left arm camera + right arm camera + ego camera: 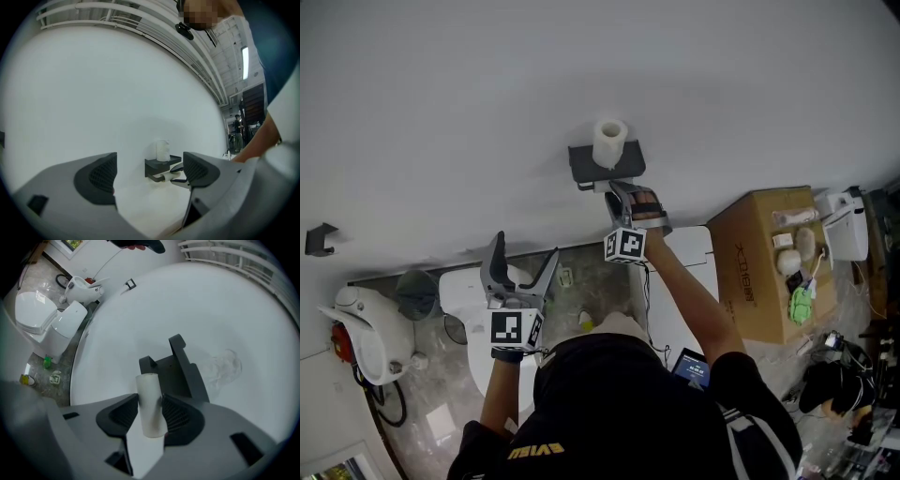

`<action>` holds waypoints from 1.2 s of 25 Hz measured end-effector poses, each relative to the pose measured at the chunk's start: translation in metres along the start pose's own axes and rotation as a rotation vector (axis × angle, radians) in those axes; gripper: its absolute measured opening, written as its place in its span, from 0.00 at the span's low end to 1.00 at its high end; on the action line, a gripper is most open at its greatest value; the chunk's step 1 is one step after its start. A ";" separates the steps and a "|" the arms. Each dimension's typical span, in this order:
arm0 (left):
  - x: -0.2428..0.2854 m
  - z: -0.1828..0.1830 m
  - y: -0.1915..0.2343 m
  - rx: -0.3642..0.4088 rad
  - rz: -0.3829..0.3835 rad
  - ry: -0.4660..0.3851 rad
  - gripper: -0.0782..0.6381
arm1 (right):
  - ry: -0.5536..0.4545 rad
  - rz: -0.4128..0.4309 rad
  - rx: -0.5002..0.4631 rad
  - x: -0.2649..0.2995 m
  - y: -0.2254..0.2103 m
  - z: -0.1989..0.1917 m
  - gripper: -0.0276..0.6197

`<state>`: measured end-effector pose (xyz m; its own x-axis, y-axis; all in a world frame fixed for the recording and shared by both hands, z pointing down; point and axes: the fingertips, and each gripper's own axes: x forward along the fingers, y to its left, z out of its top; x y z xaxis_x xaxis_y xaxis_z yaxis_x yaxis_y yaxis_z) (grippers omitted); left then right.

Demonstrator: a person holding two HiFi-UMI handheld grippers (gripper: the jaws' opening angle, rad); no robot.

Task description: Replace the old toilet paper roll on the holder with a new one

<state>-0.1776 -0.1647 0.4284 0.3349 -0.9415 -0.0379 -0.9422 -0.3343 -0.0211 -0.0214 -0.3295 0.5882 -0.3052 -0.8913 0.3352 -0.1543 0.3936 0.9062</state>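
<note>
R hand-held gripper (150,404): clamped on old core (148,383), just under holder (180,373).
L hand-held gripper (149,172): jaws apart, empty, well back from holder.
New roll (609,142): upright on holder's top.
Old core: touching 2 pads.

A cardboard box (759,272) stands right of a white toilet (461,298).

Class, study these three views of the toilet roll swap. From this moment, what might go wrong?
1. The right gripper is clamped on the slim old tube. A hard squeeze may crush it, and a loose one may let it slip when pulled.
2. The new roll stands loose on top of the holder, just above that gripper, so a jolt may topple it off.
3. The left gripper is open and held well away, probably too far to catch a falling roll.
</note>
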 end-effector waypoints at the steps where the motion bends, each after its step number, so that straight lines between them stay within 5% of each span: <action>1: -0.001 0.000 0.000 0.000 0.000 0.000 0.74 | 0.002 -0.002 -0.004 -0.001 0.000 0.000 0.29; 30: -0.007 0.001 -0.004 0.003 -0.004 -0.006 0.74 | 0.035 -0.041 -0.092 -0.013 -0.004 -0.010 0.26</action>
<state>-0.1757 -0.1569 0.4281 0.3384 -0.9400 -0.0436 -0.9410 -0.3376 -0.0247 -0.0075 -0.3218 0.5833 -0.2669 -0.9142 0.3049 -0.0781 0.3358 0.9387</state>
